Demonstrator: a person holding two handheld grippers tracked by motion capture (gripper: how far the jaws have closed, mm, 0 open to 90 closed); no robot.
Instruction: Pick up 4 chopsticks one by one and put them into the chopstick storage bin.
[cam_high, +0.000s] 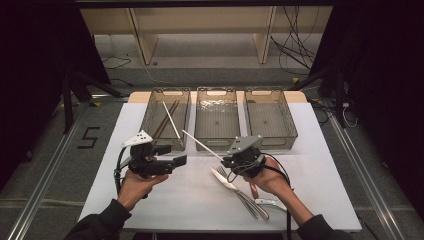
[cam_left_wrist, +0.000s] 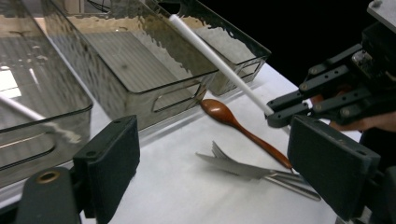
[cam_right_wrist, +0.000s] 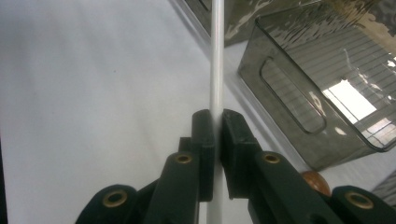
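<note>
Left gripper (cam_high: 181, 161) hovers over the table (cam_high: 175, 200), jaws wide apart and empty. Right gripper (cam_high: 223, 159) is clamped on a white chopstick (cam_high: 200, 142) slanting up-left toward the left bin (cam_high: 150, 117); its held end is hidden between the pads.

The white chopstick (cam_high: 202, 144) is a thin, straight, smooth stick, pinched near one end between the closed jaws of the right tool (cam_high: 226, 160). It slants up off the counter, its free end pointing toward the middle bin (cam_high: 216, 134) and hanging just before that bin's near wall.
</note>
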